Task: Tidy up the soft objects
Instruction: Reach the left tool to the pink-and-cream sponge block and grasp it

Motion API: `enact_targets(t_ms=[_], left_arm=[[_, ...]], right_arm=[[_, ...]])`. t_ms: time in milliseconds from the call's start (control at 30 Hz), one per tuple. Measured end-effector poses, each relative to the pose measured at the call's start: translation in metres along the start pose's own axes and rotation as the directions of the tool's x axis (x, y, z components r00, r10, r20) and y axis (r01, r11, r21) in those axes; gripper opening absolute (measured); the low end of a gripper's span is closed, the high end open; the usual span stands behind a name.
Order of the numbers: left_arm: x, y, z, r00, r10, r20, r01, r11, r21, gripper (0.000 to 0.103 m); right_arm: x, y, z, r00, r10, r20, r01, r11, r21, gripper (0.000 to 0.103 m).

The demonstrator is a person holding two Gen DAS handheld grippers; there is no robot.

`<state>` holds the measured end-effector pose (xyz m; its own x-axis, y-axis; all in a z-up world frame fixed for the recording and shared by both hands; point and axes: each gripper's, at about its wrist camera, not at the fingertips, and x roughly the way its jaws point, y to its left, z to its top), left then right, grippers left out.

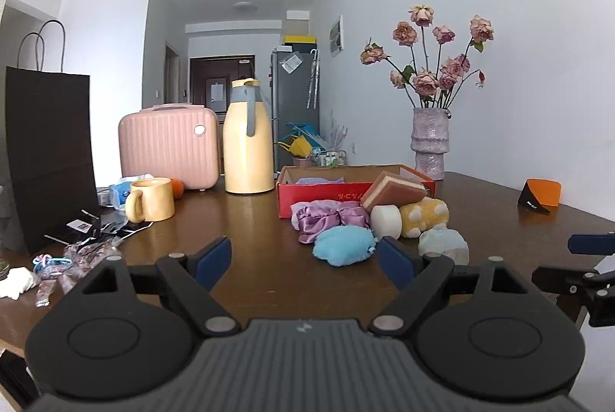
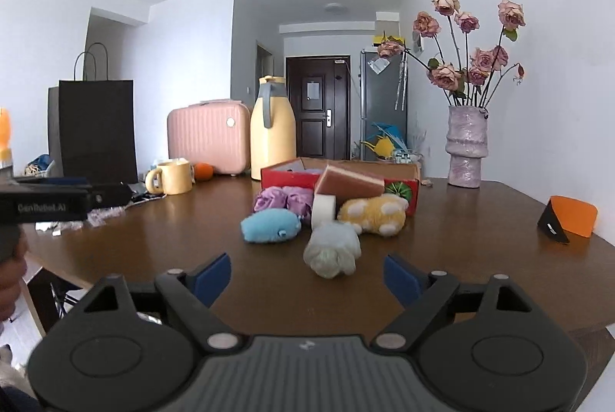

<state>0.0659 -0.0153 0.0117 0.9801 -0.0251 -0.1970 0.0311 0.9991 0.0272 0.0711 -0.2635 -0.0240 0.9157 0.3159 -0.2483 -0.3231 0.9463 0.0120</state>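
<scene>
Six soft objects (image 2: 271, 225) before one red box (image 2: 292, 177), wide-apart fingers (image 1: 215, 254) of both grippers empty.

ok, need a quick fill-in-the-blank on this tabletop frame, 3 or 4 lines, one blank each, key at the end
1. The tall pale yellow thermos jug stands directly beside the ribbed ____ suitcase.
2. The dried roses stand in a lumpy ____ ceramic vase.
3. The layered brown sponge block leans against the shallow ____ cardboard box.
4. The left tongs and right tongs both have nothing between their ____ pads.

Missing words: pink; purple; red; blue
</scene>
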Motion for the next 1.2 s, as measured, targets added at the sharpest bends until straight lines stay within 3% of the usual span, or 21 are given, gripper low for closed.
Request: enact_targets(t_ms=[233,433,633,800,867,967,1100,1167,1200], left_arm=[[-0.007,-0.002,-0.002,1.0,-0.001,0.006,0.001,1.0,0.009,0.086],[0.014,-0.008,0.004,0.999,-0.03,-0.024,0.03,1.0,0.009,0.086],[0.061,-0.019,0.022,0.996,-0.068,-0.063,0.068,0.998,0.007,0.086],[0.119,-0.033,0.045,0.991,-0.099,-0.085,0.1,0.995,0.011,0.085],[0.148,-0.04,0.053,0.984,-0.146,-0.102,0.146,0.989,-0.009,0.078],[0.201,-0.051,0.062,0.963,-0.203,-0.179,0.196,0.979,-0.056,0.069],[0.267,-0.057,0.071,0.937,-0.247,-0.245,0.218,0.966,-0.14,0.064],[0.297,-0.057,0.074,0.913,-0.298,-0.279,0.247,0.947,-0.205,0.044],[0.31,-0.056,0.073,0.899,-0.309,-0.309,0.244,0.942,-0.232,0.042]], right_arm=[[-0.006,-0.012,0.002,0.999,-0.023,0.032,0.021,0.998,0.059,0.087],[0.018,-0.021,0.009,0.999,-0.041,0.01,0.04,0.997,0.063,0.086],[0.058,-0.052,0.032,1.0,-0.003,-0.005,0.004,0.988,0.153,0.083],[0.119,-0.093,0.062,0.999,0.028,-0.032,-0.02,0.975,0.221,0.082],[0.155,-0.112,0.074,0.997,0.053,-0.049,-0.038,0.964,0.262,0.079],[0.21,-0.136,0.087,0.992,0.098,-0.083,-0.068,0.948,0.311,0.067],[0.274,-0.163,0.098,0.982,0.154,-0.107,-0.103,0.921,0.375,0.061],[0.302,-0.176,0.096,0.969,0.203,-0.14,-0.125,0.895,0.428,0.057],[0.315,-0.182,0.093,0.96,0.233,-0.157,-0.135,0.874,0.468,0.052]])
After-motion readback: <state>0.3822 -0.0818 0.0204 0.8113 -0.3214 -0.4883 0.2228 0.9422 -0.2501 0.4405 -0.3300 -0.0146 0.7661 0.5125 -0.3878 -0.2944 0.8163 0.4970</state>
